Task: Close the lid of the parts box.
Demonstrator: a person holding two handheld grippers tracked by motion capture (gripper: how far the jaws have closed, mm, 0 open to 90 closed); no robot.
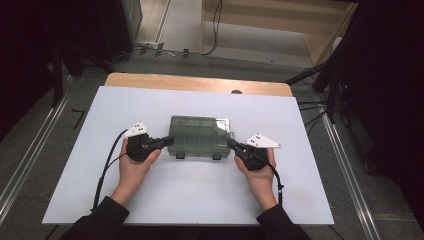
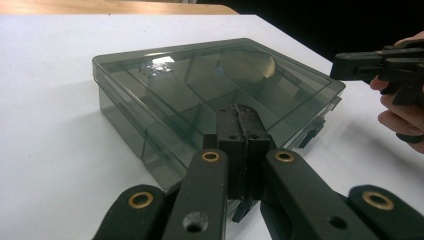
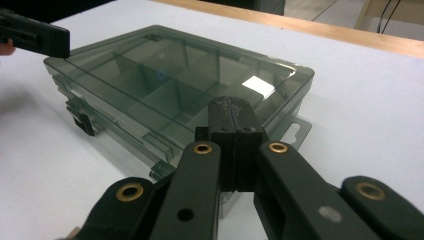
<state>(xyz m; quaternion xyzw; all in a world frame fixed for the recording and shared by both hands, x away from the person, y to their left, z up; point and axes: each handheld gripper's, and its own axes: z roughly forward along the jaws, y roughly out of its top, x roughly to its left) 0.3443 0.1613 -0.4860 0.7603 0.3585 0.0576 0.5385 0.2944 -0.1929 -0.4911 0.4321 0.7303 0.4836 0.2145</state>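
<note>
White tabletop [image 1: 100, 200] with one box.
A smoky, translucent compartment box [image 1: 197, 135] lies flat, lid shut, at the frame's centre; a wooden edge [image 1: 150, 81] shows along the upper side.

the compartment box [image 1: 200, 136] is smoky, translucent grey plastic, smooth and glossy, its lid catching bright reflections, with darker opaque plastic latches [image 1: 180, 156] on its front edge. the left gripper [image 2: 239, 116] and right gripper [image 3: 231, 111] have matt black jaws with a slightly scuffed face, black plastic-looking links set with shiny brass-coloured rivets [image 2: 210, 156], and a flat, matt pale grey plate [image 1: 135, 129] on top. the table [image 1: 200, 82] is light wood at its far edge, covered by a smooth, matt white sheet [image 1: 200, 190].
</note>
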